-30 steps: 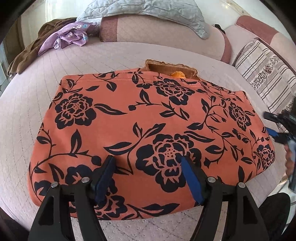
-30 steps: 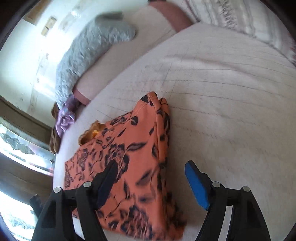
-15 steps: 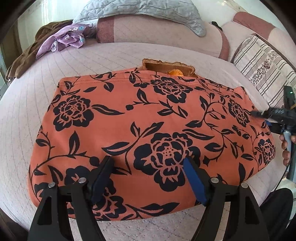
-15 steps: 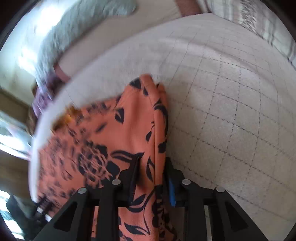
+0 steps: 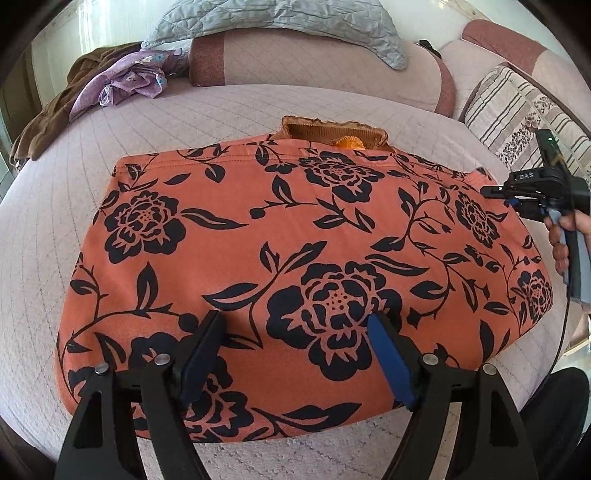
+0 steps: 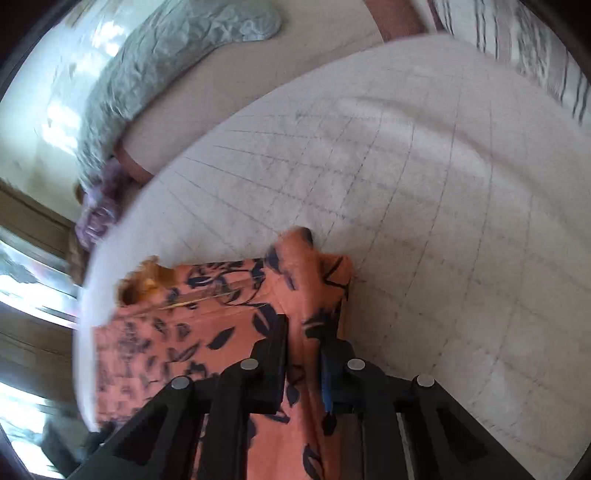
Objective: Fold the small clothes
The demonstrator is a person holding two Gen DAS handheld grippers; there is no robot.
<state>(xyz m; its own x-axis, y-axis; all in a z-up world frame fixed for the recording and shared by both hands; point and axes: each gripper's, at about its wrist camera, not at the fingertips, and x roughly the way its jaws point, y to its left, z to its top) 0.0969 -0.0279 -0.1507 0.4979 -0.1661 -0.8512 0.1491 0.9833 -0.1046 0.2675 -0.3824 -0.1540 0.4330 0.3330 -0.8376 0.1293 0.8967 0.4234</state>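
Note:
An orange garment with dark blue flowers (image 5: 295, 240) lies spread flat on the pale quilted bed (image 5: 48, 229). My left gripper (image 5: 295, 319) hovers open over its near edge, nothing between the fingers. My right gripper (image 6: 304, 332) is closing its jaws on a raised ridge of the garment (image 6: 207, 332) near its right far corner, and the pads pinch the cloth. In the left wrist view the right gripper (image 5: 495, 192) shows at the garment's right edge, held by a hand (image 5: 559, 240). A brown knitted piece (image 5: 332, 133) peeks out from under the far edge.
A grey quilted blanket (image 5: 280, 22) lies over a pink bolster (image 5: 314, 62) at the back. Purple (image 5: 133, 77) and brown clothes (image 5: 48, 114) are heaped at the far left. A striped cushion (image 5: 517, 114) leans at the right.
The right gripper moved in over the garment's right edge and its jaws came together on a fold of the cloth. The left gripper stayed where it was, open.

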